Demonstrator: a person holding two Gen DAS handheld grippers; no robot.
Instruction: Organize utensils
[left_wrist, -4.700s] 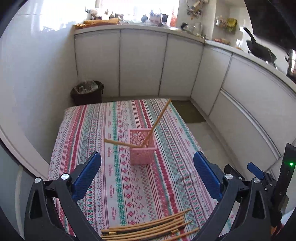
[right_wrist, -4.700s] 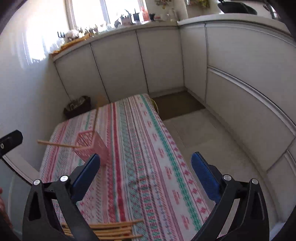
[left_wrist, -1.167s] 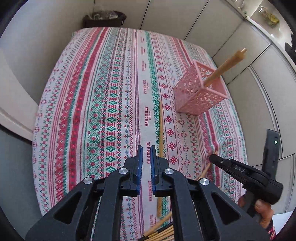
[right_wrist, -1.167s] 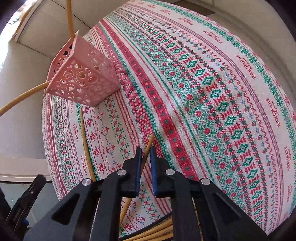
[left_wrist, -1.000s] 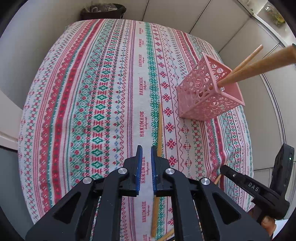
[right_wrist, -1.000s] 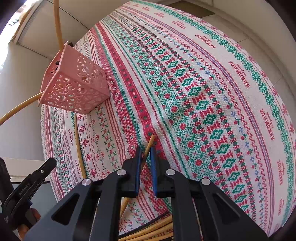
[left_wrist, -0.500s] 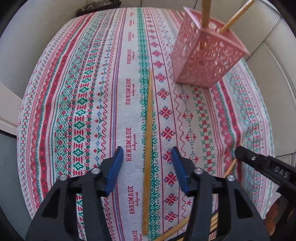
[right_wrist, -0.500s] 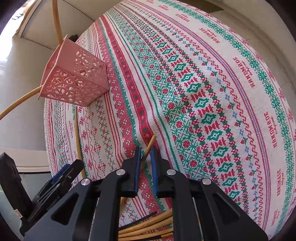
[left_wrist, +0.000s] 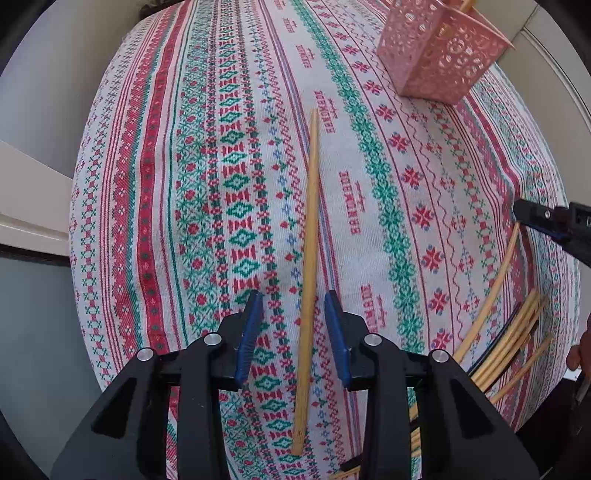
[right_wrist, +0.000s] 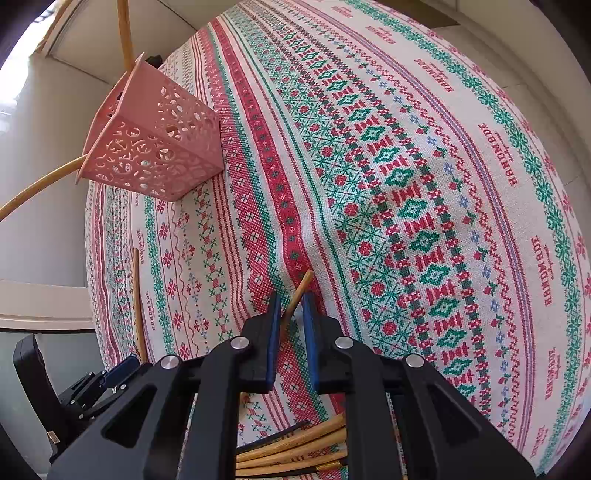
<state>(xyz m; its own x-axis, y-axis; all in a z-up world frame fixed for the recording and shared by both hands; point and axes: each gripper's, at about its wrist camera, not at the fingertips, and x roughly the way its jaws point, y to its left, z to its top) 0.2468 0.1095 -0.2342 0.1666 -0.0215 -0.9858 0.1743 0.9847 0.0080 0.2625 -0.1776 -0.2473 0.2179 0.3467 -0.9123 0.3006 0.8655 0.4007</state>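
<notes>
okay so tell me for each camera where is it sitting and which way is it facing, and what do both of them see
Left wrist: rides the left gripper, facing straight down at the tablecloth; open blue pads straddle a lone chopstick; fingertips of a hand at the right edge.
Right wrist: rides the right gripper, angled steeply down across the table; pads clamp a chopstick.
Shared: pink basket, the lone chopstick, chopstick pile, and each other's gripper.

Left gripper (left_wrist: 293, 338) parted around a lone chopstick (left_wrist: 308, 258) flat on the patterned tablecloth (left_wrist: 207, 177).
</notes>
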